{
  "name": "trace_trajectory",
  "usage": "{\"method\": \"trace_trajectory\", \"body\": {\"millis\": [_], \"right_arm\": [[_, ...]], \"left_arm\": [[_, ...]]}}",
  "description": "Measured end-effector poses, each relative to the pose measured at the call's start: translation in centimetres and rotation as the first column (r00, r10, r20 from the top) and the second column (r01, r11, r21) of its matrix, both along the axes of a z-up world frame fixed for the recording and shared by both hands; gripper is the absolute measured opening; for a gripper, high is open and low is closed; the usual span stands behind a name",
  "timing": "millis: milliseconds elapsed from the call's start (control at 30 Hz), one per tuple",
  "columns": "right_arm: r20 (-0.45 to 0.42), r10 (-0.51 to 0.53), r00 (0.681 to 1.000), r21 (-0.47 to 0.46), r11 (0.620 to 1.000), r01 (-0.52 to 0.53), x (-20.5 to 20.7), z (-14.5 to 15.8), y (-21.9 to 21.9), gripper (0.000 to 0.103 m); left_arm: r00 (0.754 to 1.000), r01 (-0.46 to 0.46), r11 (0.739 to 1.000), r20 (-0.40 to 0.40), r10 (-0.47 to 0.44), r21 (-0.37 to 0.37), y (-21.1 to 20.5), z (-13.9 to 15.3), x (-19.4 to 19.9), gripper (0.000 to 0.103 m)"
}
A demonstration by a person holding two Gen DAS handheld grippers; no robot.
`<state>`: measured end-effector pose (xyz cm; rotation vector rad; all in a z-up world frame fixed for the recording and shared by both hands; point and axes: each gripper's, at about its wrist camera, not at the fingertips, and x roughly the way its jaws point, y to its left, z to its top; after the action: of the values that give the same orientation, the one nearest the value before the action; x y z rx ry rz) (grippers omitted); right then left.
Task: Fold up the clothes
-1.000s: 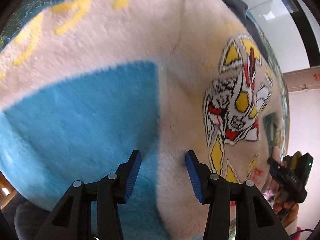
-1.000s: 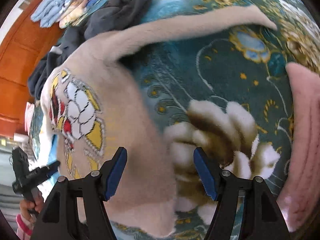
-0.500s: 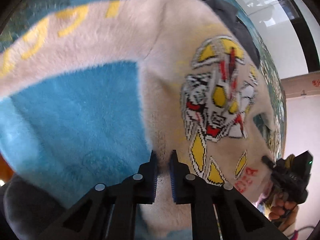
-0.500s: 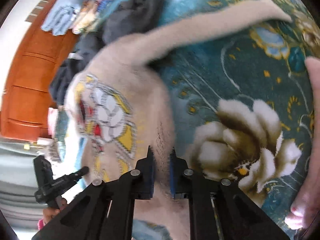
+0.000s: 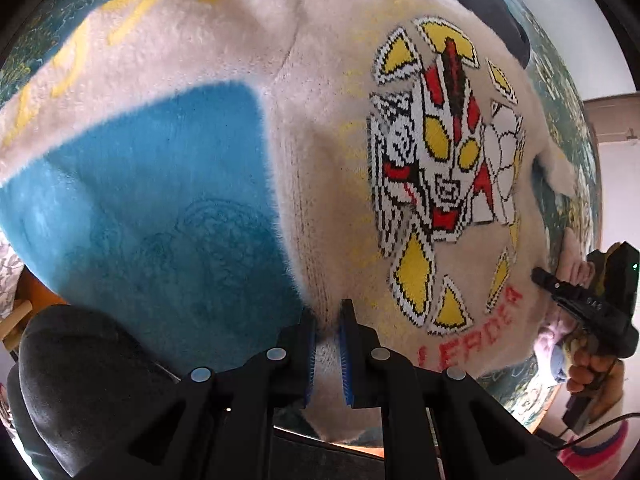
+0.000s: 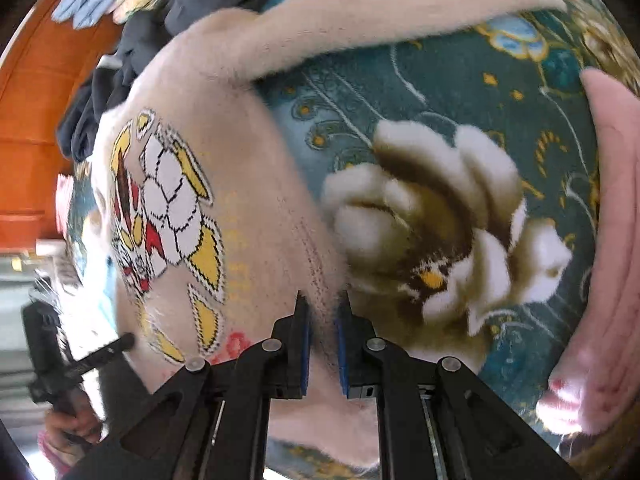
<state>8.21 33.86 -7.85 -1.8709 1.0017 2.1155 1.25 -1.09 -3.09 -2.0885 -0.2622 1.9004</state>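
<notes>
A fluffy cream sweater (image 5: pixel 320 128) with a blue sleeve panel and a red, yellow and white hero face lies on a green floral carpet (image 6: pixel 460 92). My left gripper (image 5: pixel 326 320) is shut on the sweater's bottom hem near the blue panel. My right gripper (image 6: pixel 323 308) is shut on the hem at the sweater's other side (image 6: pixel 248 200). The hem is lifted off the carpet. One cream sleeve (image 6: pixel 400 4) stretches away over the carpet. Each gripper shows in the other's view, the right one (image 5: pixel 592 312) and the left one (image 6: pixel 60 368).
A pile of dark clothes (image 6: pixel 132 60) lies beyond the sweater's collar. A pink garment (image 6: pixel 612 240) lies at the right edge of the carpet. Orange wooden furniture (image 6: pixel 36 80) stands at the left. A dark object (image 5: pixel 80 380) sits at my lower left.
Both grippers were open a second ago; they closed on the sweater's hem and have since lifted it, so more of the sweater front shows.
</notes>
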Motion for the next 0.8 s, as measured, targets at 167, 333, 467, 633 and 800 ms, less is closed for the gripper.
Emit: {"method": "trace_trajectory", "body": {"millis": [167, 333, 467, 633, 800], "right_arm": [[-0.044, -0.001, 0.999, 0.03, 1.0, 0.002, -1.0, 1.9, 0.7, 0.016], [-0.161, -0.064, 0.985, 0.057, 0.996, 0.074, -2.0, 4.4, 3.5, 0.036], [-0.277, -0.246, 0.929, 0.034, 0.964, 0.265, -3.4, 5.1, 8.4, 0.039], [-0.272, -0.429, 0.861, 0.046, 0.888, 0.457, -3.6, 3.4, 13.5, 0.059], [-0.259, -0.56, 0.787, 0.058, 0.804, 0.591, -3.0, 1.7, 18.0, 0.059]], "left_arm": [[0.999, 0.018, 0.999, 0.034, -0.019, 0.038, -0.1, 1.0, -1.2, 0.016], [1.0, 0.028, 0.998, -0.013, -0.028, 0.061, -1.0, 3.0, -2.6, 0.036], [0.989, -0.041, 0.993, -0.14, 0.057, 0.114, -3.0, 6.0, -2.5, 0.055], [0.948, -0.146, 0.964, -0.247, 0.201, 0.223, -5.0, 6.4, -4.4, 0.061], [0.916, -0.247, 0.936, -0.254, 0.31, 0.251, -5.2, 5.1, -5.2, 0.062]]}}
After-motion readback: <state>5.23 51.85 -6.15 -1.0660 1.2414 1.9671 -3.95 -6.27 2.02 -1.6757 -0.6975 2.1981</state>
